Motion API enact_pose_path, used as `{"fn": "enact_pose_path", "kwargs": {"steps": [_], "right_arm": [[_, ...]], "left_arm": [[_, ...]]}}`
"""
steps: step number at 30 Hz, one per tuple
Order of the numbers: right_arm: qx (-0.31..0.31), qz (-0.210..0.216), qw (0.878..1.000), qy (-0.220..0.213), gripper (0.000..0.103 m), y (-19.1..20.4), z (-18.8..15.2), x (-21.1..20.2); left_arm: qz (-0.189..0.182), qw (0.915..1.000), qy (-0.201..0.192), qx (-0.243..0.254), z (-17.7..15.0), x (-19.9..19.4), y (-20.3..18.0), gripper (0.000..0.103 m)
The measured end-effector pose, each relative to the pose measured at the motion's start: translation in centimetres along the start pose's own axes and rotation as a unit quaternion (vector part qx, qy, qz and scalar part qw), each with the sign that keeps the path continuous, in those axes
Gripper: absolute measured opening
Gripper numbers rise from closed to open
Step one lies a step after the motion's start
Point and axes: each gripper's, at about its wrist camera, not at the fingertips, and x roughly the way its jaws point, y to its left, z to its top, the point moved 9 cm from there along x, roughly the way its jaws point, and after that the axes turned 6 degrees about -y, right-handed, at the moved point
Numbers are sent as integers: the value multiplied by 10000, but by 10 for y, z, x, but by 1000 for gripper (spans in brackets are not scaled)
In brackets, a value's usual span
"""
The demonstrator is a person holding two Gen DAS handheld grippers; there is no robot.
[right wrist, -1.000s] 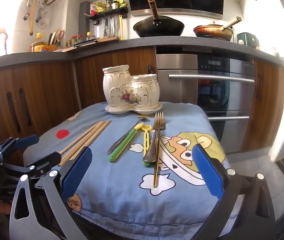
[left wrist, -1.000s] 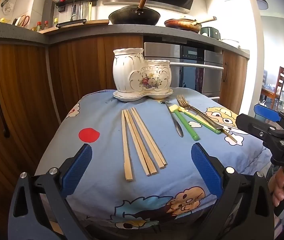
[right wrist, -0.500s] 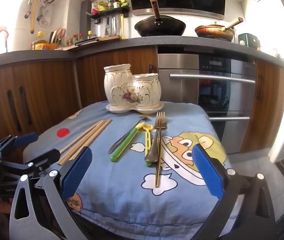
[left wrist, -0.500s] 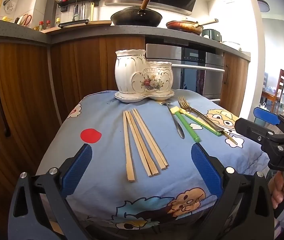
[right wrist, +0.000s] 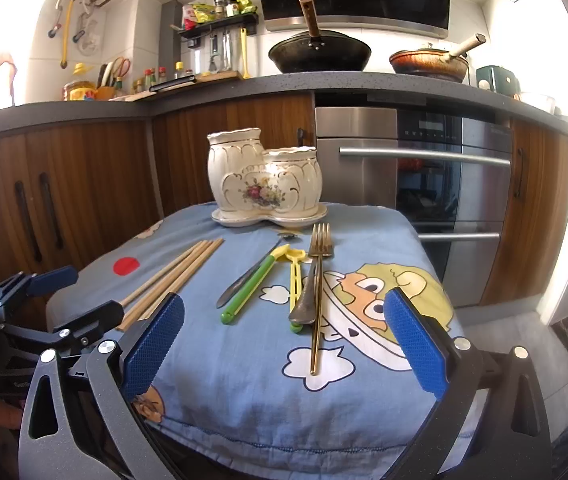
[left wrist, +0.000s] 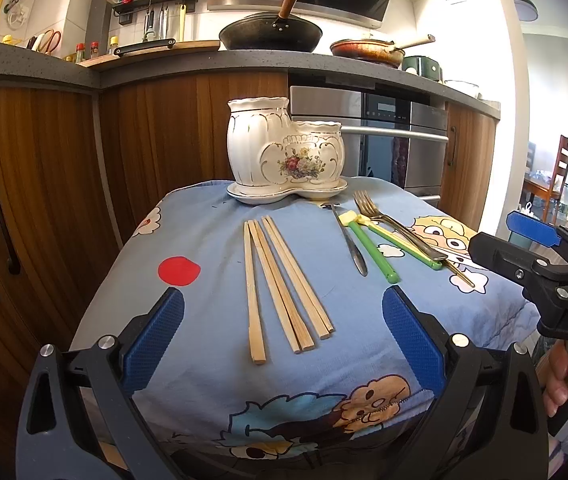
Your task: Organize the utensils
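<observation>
A white floral ceramic utensil holder [left wrist: 284,152] [right wrist: 264,178] with two cups stands at the far side of the blue cartoon cloth [left wrist: 204,248]. Several wooden chopsticks [left wrist: 280,284] [right wrist: 172,278] lie in front of my left gripper [left wrist: 282,338], which is open and empty above the near edge. A knife [left wrist: 350,240], green-and-yellow utensils [left wrist: 376,248] [right wrist: 250,286] and a gold fork [right wrist: 318,280] lie to the right. My right gripper [right wrist: 282,338] is open and empty near the fork's handle.
Wooden kitchen cabinets [left wrist: 44,184] and a steel oven [right wrist: 424,184] stand behind the cloth-covered surface. A wok [left wrist: 270,34] and a pan [left wrist: 368,50] sit on the counter. Each gripper shows at the edge of the other's view.
Both grippers have drifted slightly, and the table contents sit a little lower in the views. Nothing was picked up or moved.
</observation>
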Motion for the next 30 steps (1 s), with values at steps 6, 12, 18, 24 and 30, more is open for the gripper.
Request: {"fn": "enact_pose_path", "kwargs": {"steps": [6,12,18,24,30], "right_arm": [[2,1,10000,-2,99,-3,1,-2],[3,0,10000,0,99,-3,1,-1],[4,0,10000,3,99,-2,0,-1],[3,0,10000,4,99,-3,1,-1],[5,1,10000,3,99,-3,1,-1]], "left_arm": [[1,10000,8,-1,-1,1,-2,98],[1,10000,5,6,-1,1,-1,98],[-9,10000,10,27,-1,0,-4,98],[3,10000,12,12,-4,2,-3,98],[-8,10000,22,10,-3,2,-1,98]]}}
